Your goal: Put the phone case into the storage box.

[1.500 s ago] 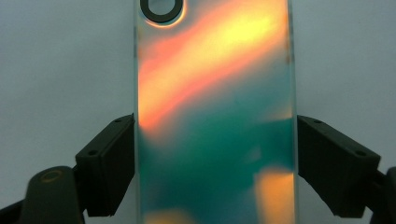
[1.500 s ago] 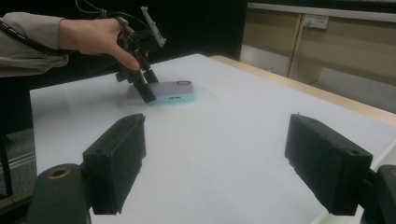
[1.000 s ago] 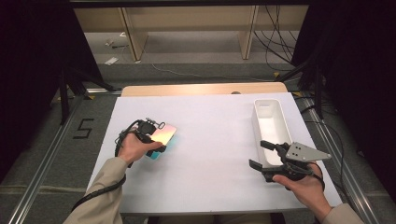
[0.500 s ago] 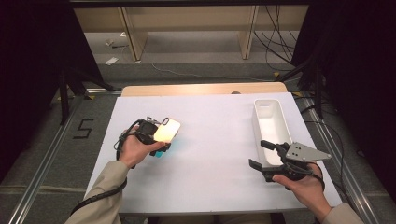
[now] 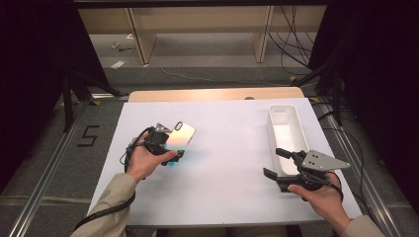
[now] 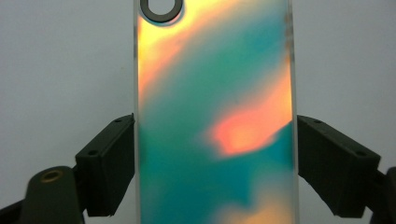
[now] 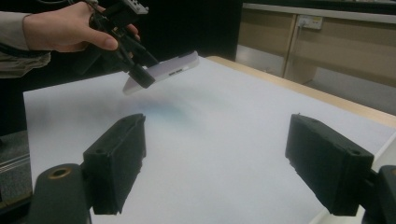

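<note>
High view: the left gripper (image 5: pixel 170 144) holds a phone case (image 5: pixel 180 135) lifted above the white table (image 5: pixel 232 123), its jaws clamped on the case's two long edges near the lower end. The case is a thin, flat rectangle with rounded corners and a glossy, colour-shifting back. It looks light and, being an empty shell, probably a little flexible, so a hard squeeze across the width could bow it. The right gripper (image 5: pixel 286 174) hovers low over the near right part of the table, jaws wide with nothing between them, just beside the near end of a long white bin (image 5: pixel 285 129) with smooth plastic walls and rounded corners.

Left gripper view: the phone case (image 6: pixel 215 116) fills the gap between the black jaws, both pads pressed on its clear side rims. The back shimmers teal, orange and pink, and a dark ring around the camera hole sits at the top. The finish looks slick, so the edge grip relies on the rims; taking it nearer the middle of its length would likely steady it better.

Right gripper view: the blocky, matte black jaws stand far apart over bare table. Beyond them the left gripper (image 7: pixel 135 70) carries the phone case (image 7: pixel 163 71) tilted, clear of the surface, its pale side with port cut-outs facing this way.
</note>
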`<state>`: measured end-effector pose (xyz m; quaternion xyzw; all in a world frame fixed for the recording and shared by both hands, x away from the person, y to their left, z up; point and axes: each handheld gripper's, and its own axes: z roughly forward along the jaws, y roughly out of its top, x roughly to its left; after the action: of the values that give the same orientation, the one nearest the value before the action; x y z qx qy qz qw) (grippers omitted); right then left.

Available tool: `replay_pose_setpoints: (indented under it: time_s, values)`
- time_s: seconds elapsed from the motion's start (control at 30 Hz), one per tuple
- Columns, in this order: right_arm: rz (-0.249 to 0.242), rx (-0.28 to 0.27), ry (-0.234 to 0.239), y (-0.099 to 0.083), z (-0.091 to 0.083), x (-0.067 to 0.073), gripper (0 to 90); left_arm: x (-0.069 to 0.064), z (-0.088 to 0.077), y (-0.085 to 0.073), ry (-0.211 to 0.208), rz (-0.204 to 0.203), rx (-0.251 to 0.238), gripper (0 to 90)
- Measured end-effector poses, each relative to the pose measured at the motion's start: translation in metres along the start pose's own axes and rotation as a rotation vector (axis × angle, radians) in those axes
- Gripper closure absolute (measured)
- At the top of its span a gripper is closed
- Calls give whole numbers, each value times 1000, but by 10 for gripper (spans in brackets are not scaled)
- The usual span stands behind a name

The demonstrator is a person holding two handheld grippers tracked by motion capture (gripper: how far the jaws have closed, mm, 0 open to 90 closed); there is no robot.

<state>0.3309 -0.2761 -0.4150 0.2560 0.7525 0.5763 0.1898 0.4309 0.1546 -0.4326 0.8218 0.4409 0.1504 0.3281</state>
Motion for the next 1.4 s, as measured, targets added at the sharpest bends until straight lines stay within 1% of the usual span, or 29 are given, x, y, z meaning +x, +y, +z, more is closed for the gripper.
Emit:
replay_pose_setpoints:
  time_s: [0.03, 0.07, 0.13, 0.27, 0.57, 0.9, 0.97, 1.1, 1.4]
  values:
    - [0, 0, 0, 0, 0, 0, 211, 0, -1, 0, -3, 5, -4, 173]
    - [0, 0, 0, 0, 0, 0, 209, -1, -2, 0, -2, 5, -15, 173]
    - [0, 0, -1, 0, 0, 0, 208, -2, -2, 0, -5, 1, -21, 173]
    - [-2, 0, -5, 0, 1, 0, 203, -5, -5, -1, -8, 7, -44, 173]
    - [1, 0, -15, 1, 3, -1, 197, -12, -8, -1, -13, 18, -77, 173]
    - [8, 8, -20, 2, 6, -1, 194, -17, -10, -2, -18, 19, -99, 173]
    - [8, 5, -26, 2, 7, -2, 194, -20, -11, -2, -21, 27, -102, 173]
    - [9, 7, -27, 3, 8, -2, 194, -24, -12, -2, -27, 30, -114, 173]
    - [12, -2, -38, 6, 12, -3, 194, -28, -12, -2, -32, 42, -123, 173]
